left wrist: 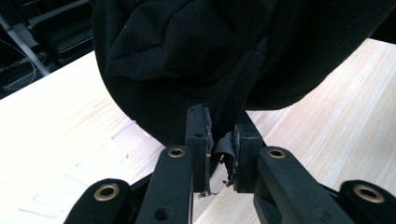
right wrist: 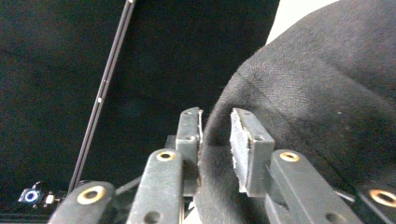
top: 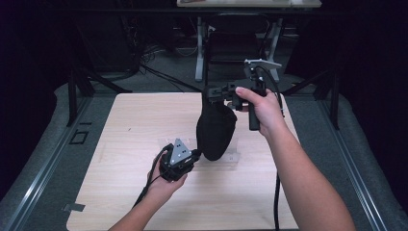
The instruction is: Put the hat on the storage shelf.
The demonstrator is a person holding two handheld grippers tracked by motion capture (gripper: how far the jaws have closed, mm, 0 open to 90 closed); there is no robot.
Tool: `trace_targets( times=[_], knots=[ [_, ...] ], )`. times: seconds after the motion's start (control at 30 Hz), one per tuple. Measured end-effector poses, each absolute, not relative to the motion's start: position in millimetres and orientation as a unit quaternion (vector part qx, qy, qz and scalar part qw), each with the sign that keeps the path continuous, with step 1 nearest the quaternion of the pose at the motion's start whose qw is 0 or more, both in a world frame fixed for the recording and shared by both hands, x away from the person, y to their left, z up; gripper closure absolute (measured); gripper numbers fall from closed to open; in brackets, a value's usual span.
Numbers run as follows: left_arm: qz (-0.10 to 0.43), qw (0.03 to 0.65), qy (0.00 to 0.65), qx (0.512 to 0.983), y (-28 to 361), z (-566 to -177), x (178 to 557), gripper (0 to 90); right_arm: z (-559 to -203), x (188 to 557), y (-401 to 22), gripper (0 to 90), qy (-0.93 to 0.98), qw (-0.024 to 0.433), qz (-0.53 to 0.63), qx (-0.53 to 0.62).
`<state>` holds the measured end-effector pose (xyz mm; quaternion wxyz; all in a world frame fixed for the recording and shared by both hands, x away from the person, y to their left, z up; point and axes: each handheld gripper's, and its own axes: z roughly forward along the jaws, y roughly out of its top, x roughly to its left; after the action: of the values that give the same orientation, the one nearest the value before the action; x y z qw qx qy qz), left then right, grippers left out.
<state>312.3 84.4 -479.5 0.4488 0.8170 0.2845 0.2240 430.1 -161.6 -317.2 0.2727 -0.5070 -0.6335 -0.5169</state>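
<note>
High view, near to far: the left gripper (top: 192,156) pinches a strap at the lower edge of the black cap (top: 215,130), which hangs above the wooden table (top: 144,120). Farther off, the right gripper (top: 211,94) holds the cap's top, its jaws spread slightly, cloth between them. Best to keep the lower pinch firm before releasing above.

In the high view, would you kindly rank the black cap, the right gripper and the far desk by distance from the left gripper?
1. black cap, touching it, just right.
2. right gripper, higher, holding the cap's top.
3. far desk, beyond the table.
</note>
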Motion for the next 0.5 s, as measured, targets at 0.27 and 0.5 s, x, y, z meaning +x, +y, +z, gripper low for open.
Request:
trace_targets(
  times=[0.27, 0.5],
  knots=[
    [0.230, 0.445, 0.280, 0.819, 85, -480, 312, 81.4, -311, 418, -177, 62.0, -0.646, 0.242, -0.528, -0.495],
    [0.231, 0.445, 0.285, 0.817, 89, -480, 312, 82.2, -312, 401, -187, 56.9, -0.675, 0.189, -0.521, -0.487]
  ],
)
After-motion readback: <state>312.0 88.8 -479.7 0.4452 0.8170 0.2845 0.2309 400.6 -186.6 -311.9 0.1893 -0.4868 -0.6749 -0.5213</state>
